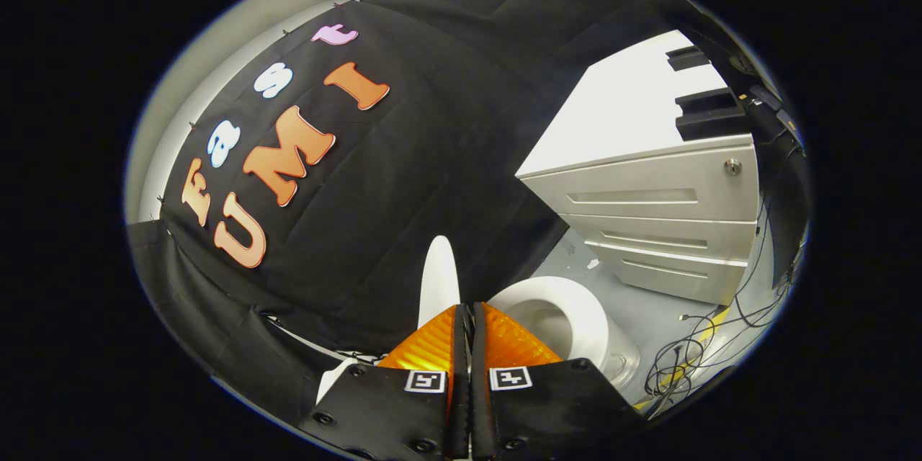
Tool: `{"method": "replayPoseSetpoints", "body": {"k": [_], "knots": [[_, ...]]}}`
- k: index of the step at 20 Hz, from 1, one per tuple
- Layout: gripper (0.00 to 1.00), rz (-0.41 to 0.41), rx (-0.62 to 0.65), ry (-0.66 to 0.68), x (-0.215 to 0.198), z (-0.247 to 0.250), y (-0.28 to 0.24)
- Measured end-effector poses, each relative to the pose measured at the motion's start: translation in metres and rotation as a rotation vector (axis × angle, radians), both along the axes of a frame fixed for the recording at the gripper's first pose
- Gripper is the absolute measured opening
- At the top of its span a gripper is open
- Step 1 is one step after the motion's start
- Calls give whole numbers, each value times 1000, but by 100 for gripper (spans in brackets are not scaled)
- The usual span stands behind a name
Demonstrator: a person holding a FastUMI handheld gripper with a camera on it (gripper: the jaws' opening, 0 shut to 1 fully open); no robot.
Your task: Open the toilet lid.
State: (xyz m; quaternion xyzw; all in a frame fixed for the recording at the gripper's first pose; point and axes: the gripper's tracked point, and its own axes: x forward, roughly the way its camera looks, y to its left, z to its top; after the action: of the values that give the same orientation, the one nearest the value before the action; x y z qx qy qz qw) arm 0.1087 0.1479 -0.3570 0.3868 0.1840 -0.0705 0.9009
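Just ahead of the closed tongs [467, 311] stands the raised lid [437, 270], bowl [569, 317] right, cabinet [663, 209] beyond.

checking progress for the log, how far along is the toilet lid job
Mostly done, it seems: the lid stands raised, seen edge-on just beyond the fingertips, and the seat and bowl opening lie uncovered to its right. In hand: the hand-held gripper has its fingers closed together, with nothing visibly between them. Left: probably only backing away; whether the lid rests fully back can't be told.
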Motion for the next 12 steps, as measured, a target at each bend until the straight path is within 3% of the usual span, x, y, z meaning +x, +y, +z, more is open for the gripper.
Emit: {"method": "replayPoseSetpoints", "body": {"k": [12], "knots": [[9,121,-142,-47,13,76,74]]}}
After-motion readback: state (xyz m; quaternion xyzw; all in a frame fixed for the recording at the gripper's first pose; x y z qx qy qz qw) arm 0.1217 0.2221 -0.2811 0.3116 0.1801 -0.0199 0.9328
